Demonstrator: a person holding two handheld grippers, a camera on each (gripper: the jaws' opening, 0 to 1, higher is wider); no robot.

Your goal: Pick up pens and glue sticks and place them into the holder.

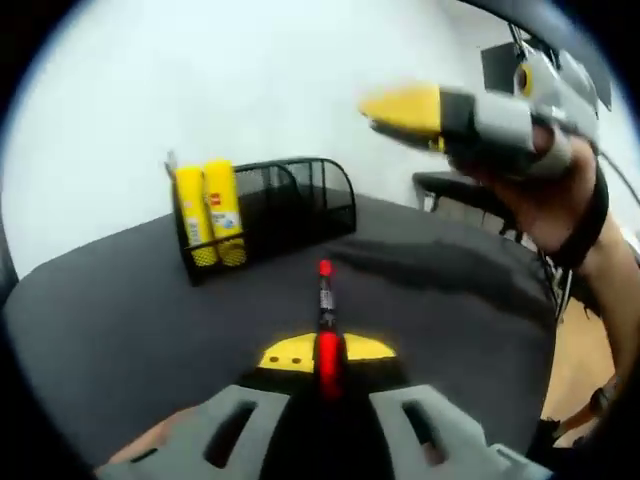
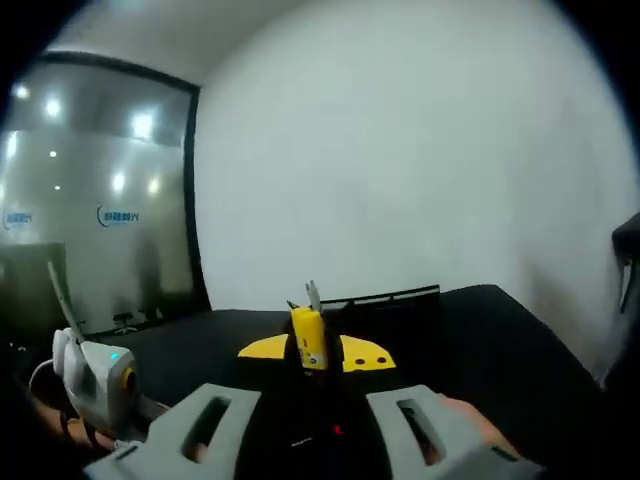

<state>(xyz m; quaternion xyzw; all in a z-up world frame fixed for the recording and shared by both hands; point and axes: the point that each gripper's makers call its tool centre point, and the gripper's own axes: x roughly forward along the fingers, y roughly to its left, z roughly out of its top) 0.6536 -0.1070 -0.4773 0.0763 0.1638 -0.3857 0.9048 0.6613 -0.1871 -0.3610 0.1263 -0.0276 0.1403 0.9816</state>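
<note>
Left gripper view: the holder (image 1: 285, 205) stands on the worktop (image 1: 120, 330) toward its far edge, before a wall (image 1: 200, 70). Two glue sticks (image 1: 210, 215) stand upright side by side in its left compartment. A pen (image 1: 326, 300) projects forward between the left claw (image 1: 327, 352) jaws, pointing toward the holder's right end. The right claw (image 1: 400, 110) hangs above the worktop, right of the holder.

Right gripper view: a glue stick (image 2: 308, 340) sits between the right claw's jaws, above the worktop.

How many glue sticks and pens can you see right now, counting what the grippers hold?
Glue sticks: 3, two in the holder at and, one in the right gripper at
Pens: 1, red pen in the left gripper
Total: 4
</note>
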